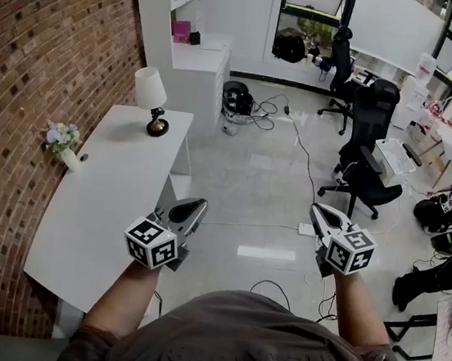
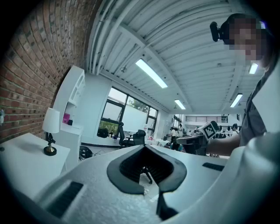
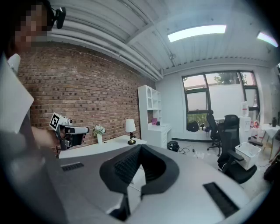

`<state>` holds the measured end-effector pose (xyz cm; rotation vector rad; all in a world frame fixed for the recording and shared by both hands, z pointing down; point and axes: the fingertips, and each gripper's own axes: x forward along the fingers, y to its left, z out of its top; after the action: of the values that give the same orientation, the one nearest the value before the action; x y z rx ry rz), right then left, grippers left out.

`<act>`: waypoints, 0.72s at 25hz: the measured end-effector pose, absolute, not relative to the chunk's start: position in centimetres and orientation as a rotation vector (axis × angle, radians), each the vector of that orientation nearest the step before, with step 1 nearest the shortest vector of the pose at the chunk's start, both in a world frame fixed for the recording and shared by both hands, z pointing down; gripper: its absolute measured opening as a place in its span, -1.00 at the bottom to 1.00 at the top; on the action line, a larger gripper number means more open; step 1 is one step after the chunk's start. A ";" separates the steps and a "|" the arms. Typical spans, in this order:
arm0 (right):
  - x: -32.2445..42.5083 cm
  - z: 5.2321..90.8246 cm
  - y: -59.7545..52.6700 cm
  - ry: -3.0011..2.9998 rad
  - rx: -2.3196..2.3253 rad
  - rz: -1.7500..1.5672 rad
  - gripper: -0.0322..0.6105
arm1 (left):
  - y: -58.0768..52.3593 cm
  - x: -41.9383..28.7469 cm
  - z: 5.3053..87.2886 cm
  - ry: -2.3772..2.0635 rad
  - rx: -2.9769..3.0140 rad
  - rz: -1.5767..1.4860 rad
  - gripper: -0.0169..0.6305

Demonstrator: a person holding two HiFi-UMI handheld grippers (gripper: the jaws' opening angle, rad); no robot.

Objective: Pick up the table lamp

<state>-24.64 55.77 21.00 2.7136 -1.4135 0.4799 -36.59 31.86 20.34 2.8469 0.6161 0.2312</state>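
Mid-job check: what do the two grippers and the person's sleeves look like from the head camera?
The left gripper and right gripper both have pale grey shells that taper toward the tip, lined with black ribbed pads. Each carries a white cube printed with black square markers at its rear. The person wears a grey short-sleeved top with faint lettering.

Brick wall [image 1: 42,69] left; white desk [image 1: 99,200]; glossy pale floor [image 1: 251,179]; black office chairs [image 1: 373,120]; ceiling strip lights [image 2: 151,73].
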 end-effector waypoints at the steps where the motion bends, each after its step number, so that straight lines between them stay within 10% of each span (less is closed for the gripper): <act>1: -24.2 20.9 55.5 -1.415 2.710 0.465 -0.92 | 31.8 -36.1 20.2 0.624 2.858 0.221 -0.94; 18: -22.3 21.4 54.8 -1.466 2.685 0.434 -0.92 | 34.1 -33.1 20.1 0.700 2.926 0.222 -0.94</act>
<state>-22.26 54.77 21.42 2.6847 -1.4665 0.4339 -33.09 34.06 20.10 2.9260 0.7001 0.2223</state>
